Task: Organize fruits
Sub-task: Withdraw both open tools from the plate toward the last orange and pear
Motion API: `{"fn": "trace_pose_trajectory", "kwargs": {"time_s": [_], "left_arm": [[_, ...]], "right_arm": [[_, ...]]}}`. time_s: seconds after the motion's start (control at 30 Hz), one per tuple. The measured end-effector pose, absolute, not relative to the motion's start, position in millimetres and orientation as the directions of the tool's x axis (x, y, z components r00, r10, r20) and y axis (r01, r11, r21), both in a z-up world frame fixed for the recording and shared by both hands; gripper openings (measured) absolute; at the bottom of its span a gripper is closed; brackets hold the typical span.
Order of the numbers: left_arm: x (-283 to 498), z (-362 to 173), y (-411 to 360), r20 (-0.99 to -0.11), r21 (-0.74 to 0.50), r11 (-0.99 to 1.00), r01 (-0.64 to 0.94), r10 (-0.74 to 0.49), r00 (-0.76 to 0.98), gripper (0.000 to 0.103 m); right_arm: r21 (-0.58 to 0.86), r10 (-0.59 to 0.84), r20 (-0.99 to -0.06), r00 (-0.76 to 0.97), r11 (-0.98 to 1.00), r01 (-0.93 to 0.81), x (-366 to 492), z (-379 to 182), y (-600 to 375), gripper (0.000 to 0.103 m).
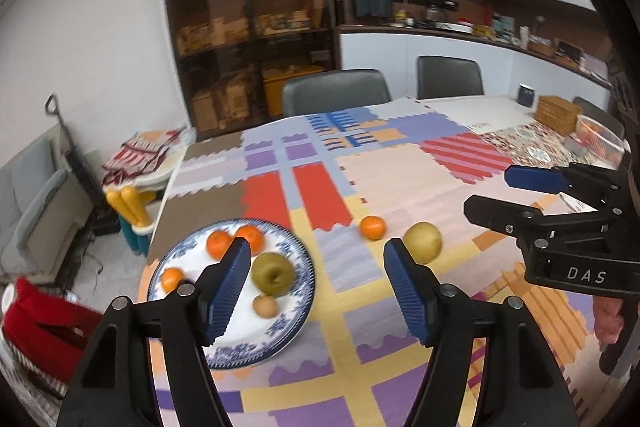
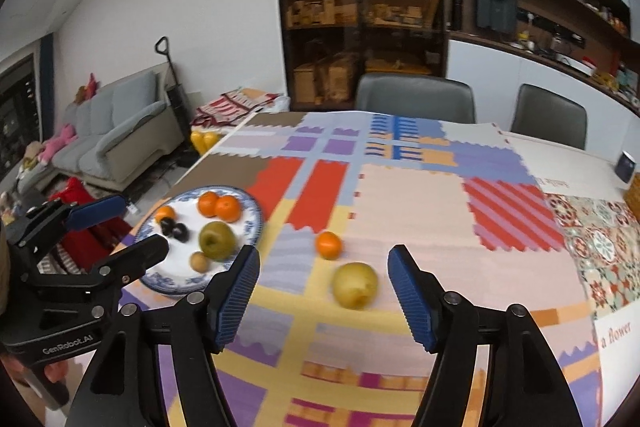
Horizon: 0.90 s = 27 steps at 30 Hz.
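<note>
Between the spread blue pads of the right gripper [image 2: 323,293] and a little ahead of them, a yellow pear [image 2: 355,285] lies loose on the patchwork tablecloth [image 2: 420,219], touching neither pad; nothing is pinched. Just beyond the pear, nearer the left finger, sits a lone mandarin [image 2: 328,245], also free on the cloth. Past the tip of that left finger and further out to the side stands a blue-and-white plate [image 2: 250,229] holding a green apple [image 2: 216,240], two mandarins side by side at its far rim, a third smaller one at its outer edge, two dark plums [image 2: 176,228] and a small brown fruit [image 2: 199,261] that may be a kiwi.

Seen from the left wrist, the left gripper [image 1: 316,291] also has its fingers held wide apart with nothing in them. Its left pad overlaps the plate [image 1: 296,323] in the picture, with the apple [image 1: 273,274] and the brown fruit [image 1: 265,305] showing just inside that pad. The loose mandarin [image 1: 373,227] lies ahead of the gap, and the pear [image 1: 422,242] sits right at the tip of the right pad; whether it touches cannot be told
</note>
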State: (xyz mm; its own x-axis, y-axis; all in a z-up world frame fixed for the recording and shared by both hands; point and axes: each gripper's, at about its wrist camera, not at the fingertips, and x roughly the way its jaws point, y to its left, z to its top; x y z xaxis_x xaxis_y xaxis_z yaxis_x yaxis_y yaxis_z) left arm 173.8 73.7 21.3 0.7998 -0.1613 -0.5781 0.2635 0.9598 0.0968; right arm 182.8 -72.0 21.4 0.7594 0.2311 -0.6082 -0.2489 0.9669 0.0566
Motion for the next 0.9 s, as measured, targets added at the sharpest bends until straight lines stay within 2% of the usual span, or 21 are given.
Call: {"fn": "trace_pose_trajectory", "kwargs": {"time_s": [0.33, 0.63, 0.9], "left_arm": [[204, 2, 53, -0.602, 0.163, 0.901, 0.402, -0.232, 0.764, 0.07], [257, -30, 44, -0.704, 0.086, 0.856, 0.51, -0.31, 0.638, 0.069], [293, -55, 33, -0.769, 0.058, 0.849, 0.525, -0.297, 0.566, 0.069]], "right_arm": [[0.036, 0.168, -0.667, 0.726, 0.98, -0.193, 192, -8, -85, 0.067], [0.036, 0.137, -0.738, 0.661, 0.986, -0.164, 214, -47, -80, 0.067], [0.056, 0.126, -0.771, 0.625, 0.99, -0.131, 233, -75, -80, 0.067]]}}
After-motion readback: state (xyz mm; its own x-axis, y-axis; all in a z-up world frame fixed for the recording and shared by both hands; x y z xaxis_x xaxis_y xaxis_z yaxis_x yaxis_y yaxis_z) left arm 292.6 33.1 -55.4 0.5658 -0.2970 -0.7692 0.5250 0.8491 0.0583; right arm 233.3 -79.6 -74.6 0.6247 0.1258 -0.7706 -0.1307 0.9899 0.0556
